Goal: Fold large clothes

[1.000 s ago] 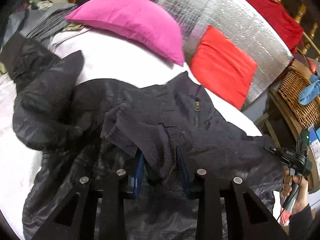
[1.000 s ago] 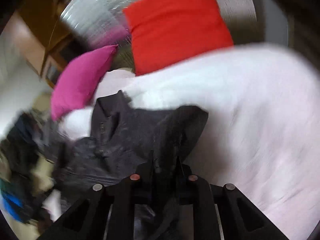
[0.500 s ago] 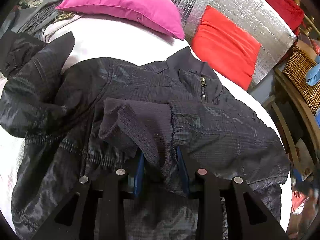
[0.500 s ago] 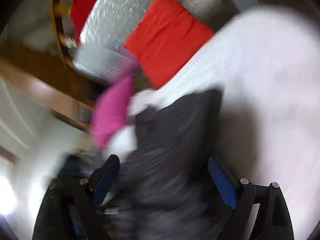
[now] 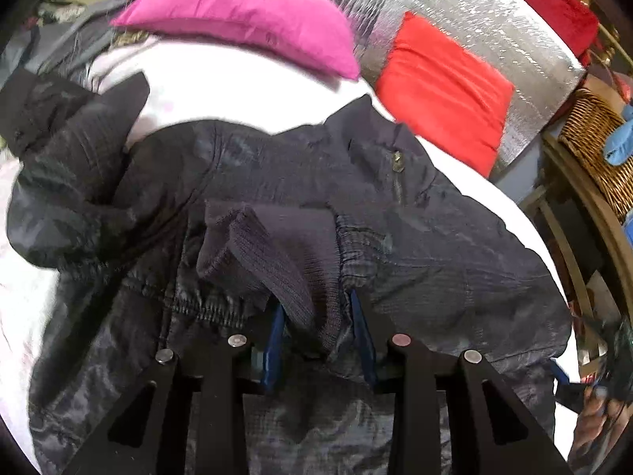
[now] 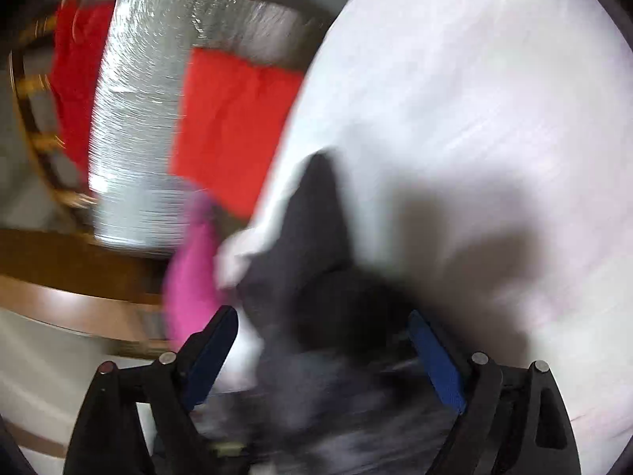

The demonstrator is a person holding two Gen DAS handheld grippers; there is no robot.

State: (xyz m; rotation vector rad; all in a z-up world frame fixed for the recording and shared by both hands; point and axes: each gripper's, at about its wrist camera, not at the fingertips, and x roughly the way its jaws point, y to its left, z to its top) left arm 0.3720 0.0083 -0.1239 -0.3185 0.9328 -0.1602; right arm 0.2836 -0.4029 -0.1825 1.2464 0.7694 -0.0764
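Dark nylon jacket lies across the white bed, its ribbed cuff between the opening left gripper pads, while the wide-open right gripper hovers empty at the bed's right edge.

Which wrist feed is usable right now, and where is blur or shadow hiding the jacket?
Left wrist view: mostly sharp, the dark quilted jacket and its ribbed knit cuff readable, edges bowed by fisheye. Right wrist view: heavily motion-smeared; jacket merges with a dark shadow on the white bed sheet.
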